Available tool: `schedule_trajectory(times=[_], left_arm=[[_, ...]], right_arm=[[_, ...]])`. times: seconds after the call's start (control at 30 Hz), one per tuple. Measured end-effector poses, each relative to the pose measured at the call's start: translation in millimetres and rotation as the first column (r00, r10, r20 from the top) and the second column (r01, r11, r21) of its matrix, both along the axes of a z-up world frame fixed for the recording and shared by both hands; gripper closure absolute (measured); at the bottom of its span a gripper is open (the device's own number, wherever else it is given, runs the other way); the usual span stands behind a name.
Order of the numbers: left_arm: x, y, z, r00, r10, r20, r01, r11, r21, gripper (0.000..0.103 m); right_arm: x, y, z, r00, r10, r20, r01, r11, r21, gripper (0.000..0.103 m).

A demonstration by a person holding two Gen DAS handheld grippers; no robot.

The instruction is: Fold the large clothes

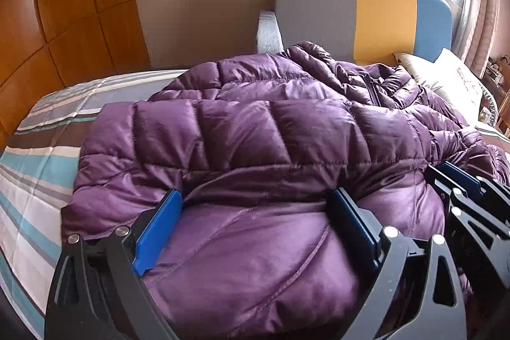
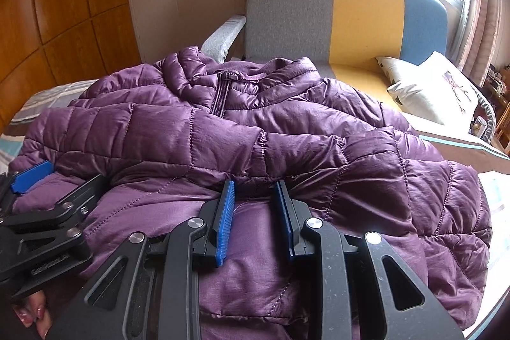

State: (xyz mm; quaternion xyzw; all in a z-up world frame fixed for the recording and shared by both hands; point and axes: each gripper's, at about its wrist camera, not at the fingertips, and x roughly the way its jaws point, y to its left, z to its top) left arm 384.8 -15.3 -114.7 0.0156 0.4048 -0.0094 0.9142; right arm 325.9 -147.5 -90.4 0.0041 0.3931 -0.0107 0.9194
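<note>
A purple quilted puffer jacket [image 1: 255, 133] lies folded on the striped bed, collar and zipper toward the headboard; it also fills the right wrist view [image 2: 255, 129]. My left gripper [image 1: 255, 199] is open wide, its blue pads spread over the jacket's near fold and pressing on it. My right gripper [image 2: 255, 193] is partly open with a narrow gap between its pads, resting on the same fold. Each gripper shows in the other's view: the right one at the right edge [image 1: 462, 184], the left one at the left edge [image 2: 47, 180].
The striped bedsheet [image 1: 41, 155] is bare at the left. A grey, yellow and blue headboard [image 1: 366, 5] stands behind the jacket. White pillows [image 2: 430, 91] lie at the right. A wooden wardrobe [image 1: 63, 5] is at the left.
</note>
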Motion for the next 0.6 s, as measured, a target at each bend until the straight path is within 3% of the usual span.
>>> schedule_trajectory(times=[0.17,0.33,0.47,0.53,0.6], left_arm=[[-26.6,19.9,14.7,0.999,0.025,0.026,-0.024,0.999,-0.032,0.006],[-42.2,37.6,20.1,0.998,0.052,0.045,-0.050,0.998,-0.042,0.005],[-37.0,46.2,7.6,0.997,0.077,-0.008,-0.077,0.996,-0.052,0.003],[-33.2,38.1,0.8,0.997,0.064,-0.034,-0.064,0.998,-0.014,0.002],[-28.8,32.2,-1.5,0.997,0.063,-0.041,-0.063,0.998,0.013,0.002]], right_arm=[[-12.3,-13.7,17.5,1.000,0.028,0.011,-0.029,0.997,0.067,0.077],[-40.4,-39.3,30.1,0.998,-0.041,0.049,0.038,0.997,0.066,0.077],[-44.0,-67.0,12.1,0.993,-0.116,-0.013,0.117,0.986,0.117,0.077],[-40.1,-73.2,1.5,0.992,-0.118,-0.035,0.122,0.981,0.154,0.077],[-37.5,-69.3,-0.2,0.992,-0.116,-0.038,0.120,0.984,0.130,0.077]])
